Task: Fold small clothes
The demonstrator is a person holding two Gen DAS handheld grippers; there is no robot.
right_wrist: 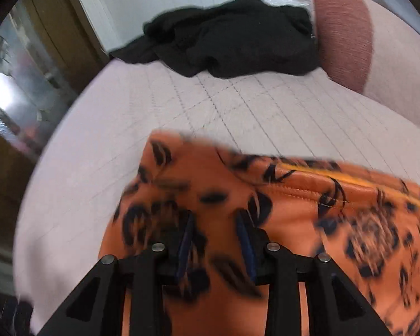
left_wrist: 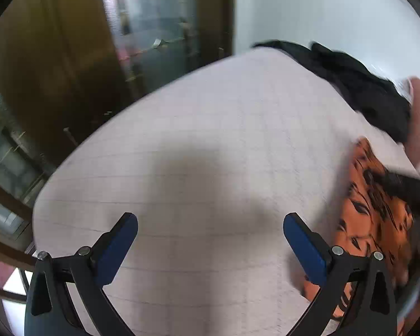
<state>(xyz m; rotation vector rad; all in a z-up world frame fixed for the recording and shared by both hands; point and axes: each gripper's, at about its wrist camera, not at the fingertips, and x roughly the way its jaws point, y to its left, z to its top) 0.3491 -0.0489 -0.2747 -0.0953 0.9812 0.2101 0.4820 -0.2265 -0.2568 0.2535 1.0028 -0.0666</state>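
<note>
An orange garment with black leopard spots (right_wrist: 308, 218) lies on the pale quilted bed (right_wrist: 238, 106). My right gripper (right_wrist: 217, 218) has its blue-padded fingers partly closed over a bunch of this garment near its left end. The cloth fills the gap between the fingers. In the left wrist view the same orange garment (left_wrist: 378, 210) lies at the right edge. My left gripper (left_wrist: 210, 224) is wide open and empty above bare quilt, to the left of the garment.
A crumpled black garment (right_wrist: 232, 36) lies at the far edge of the bed, also in the left wrist view (left_wrist: 364, 89). A pink pillow (right_wrist: 344, 28) sits at the back right. A wooden wardrobe with glass doors (left_wrist: 70, 56) stands left of the bed.
</note>
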